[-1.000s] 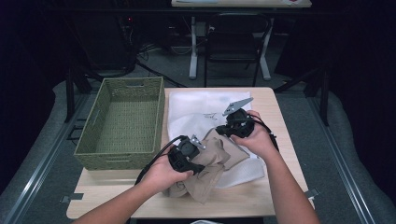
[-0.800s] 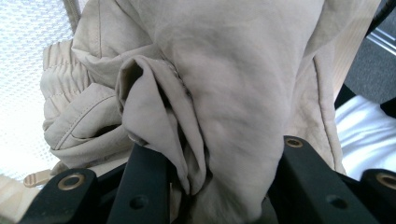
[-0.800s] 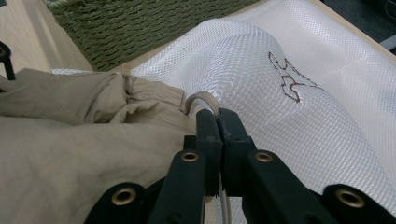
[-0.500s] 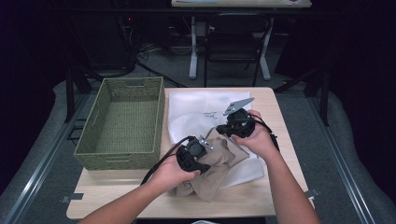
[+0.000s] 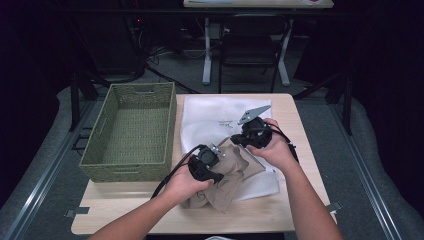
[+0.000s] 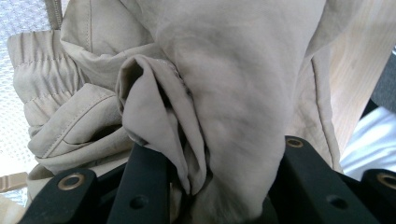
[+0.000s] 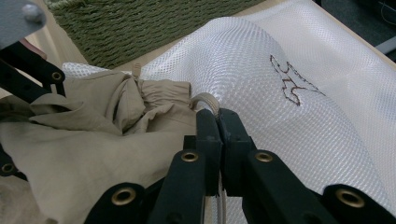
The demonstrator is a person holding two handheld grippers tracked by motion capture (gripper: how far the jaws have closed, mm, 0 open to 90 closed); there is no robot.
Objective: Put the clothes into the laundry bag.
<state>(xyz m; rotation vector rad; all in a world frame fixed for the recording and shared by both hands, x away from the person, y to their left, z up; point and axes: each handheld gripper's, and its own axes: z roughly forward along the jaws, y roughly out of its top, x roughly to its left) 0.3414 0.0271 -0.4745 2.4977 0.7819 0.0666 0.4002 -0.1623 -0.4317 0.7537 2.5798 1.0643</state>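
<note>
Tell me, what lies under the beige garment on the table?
Under the beige garment lies the white mesh bag, and the wooden table at its near edge. How far the bag reaches beneath is covered.

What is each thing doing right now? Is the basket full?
Basket: empty, upright on the table.
Beige garment: crumpled, partly inside the mesh bag.
White mesh bag: lying flat, mouth held up.
Left tool: clamped on the garment.
Right tool: shut on the bag's edge.
</note>
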